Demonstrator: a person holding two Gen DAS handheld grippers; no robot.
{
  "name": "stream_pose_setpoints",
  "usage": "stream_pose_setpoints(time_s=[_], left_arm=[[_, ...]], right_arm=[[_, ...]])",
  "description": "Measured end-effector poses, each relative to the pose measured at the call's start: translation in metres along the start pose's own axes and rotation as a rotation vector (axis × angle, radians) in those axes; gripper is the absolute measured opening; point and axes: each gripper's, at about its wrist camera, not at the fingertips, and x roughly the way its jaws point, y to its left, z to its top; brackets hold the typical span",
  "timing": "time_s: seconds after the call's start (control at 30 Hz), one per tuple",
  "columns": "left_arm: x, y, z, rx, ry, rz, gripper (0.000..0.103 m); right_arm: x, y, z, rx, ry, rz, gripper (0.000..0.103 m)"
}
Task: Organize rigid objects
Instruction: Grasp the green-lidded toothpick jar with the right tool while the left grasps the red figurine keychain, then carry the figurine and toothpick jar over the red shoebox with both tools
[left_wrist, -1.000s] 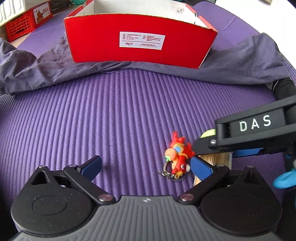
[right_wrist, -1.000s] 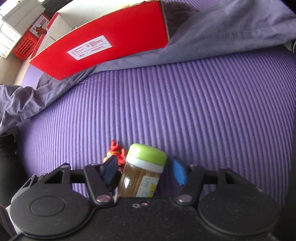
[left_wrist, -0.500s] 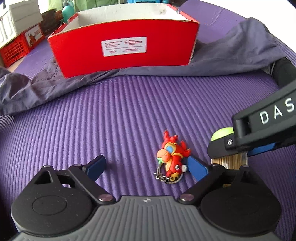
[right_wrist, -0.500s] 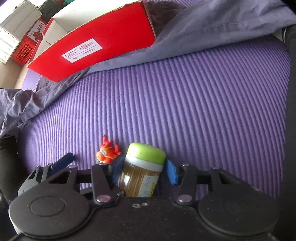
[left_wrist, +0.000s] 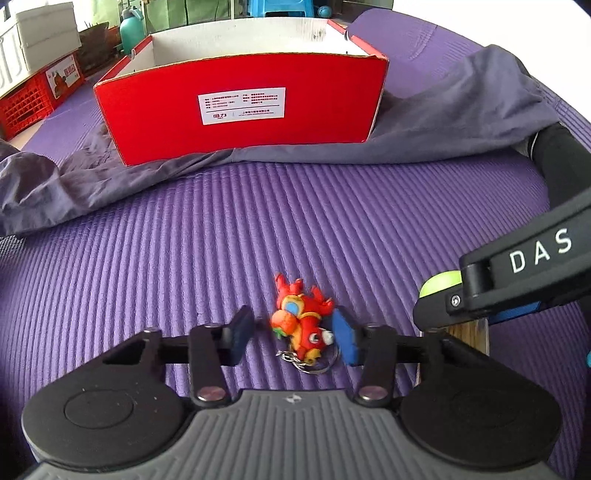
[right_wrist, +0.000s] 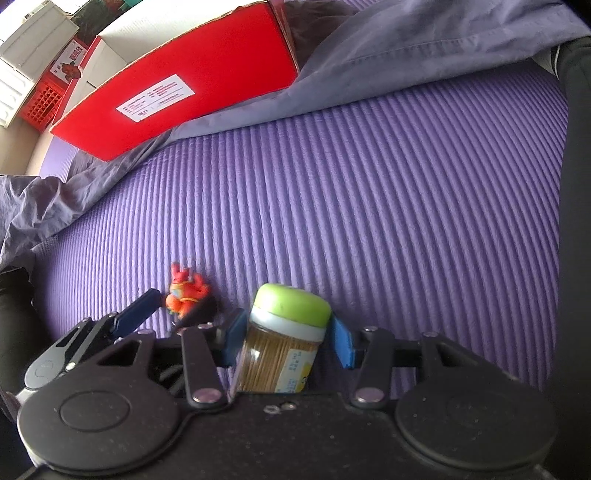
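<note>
On the left, the left gripper (left_wrist: 293, 338) hangs steeply over the purple mat (left_wrist: 155, 236) with the toy (left_wrist: 301, 325) between its pads. Its jaws are closing: the right pad is at the toy's head, while the left pad still shows a small gap. The toy lies flat, its long axis running near to far, roughly along the fingers, so the pads meet it across its narrow width. It is a small red and orange figure with a blue patch, with a metal key ring (left_wrist: 310, 363) at its near end.

Just to the right, the right gripper (right_wrist: 288, 341) holds the jar (right_wrist: 286, 339) at a middling width. The jar has a green lid and is packed with thin sticks.

Far off, the red box (left_wrist: 243, 107) stands open on a grey cloth (left_wrist: 443, 125), likely the place for both.
</note>
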Motion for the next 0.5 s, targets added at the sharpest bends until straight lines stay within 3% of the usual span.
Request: stream_pose_setpoints(time_s=[0.2, 0.5], left_arm=[[-0.0021, -0.0069, -0.0024, 0.038, 0.001, -0.012, 0.035], [-0.0075, 0.0022, -0.0010, -0.003, -0.003, -0.012, 0.035]], right_arm=[[0.0012, 0.0038, 0.0002, -0.020, -0.012, -0.017, 0.048], [-0.0082, 0.0005, -0.0020, -0.038, -0.025, 0.011, 0.047]])
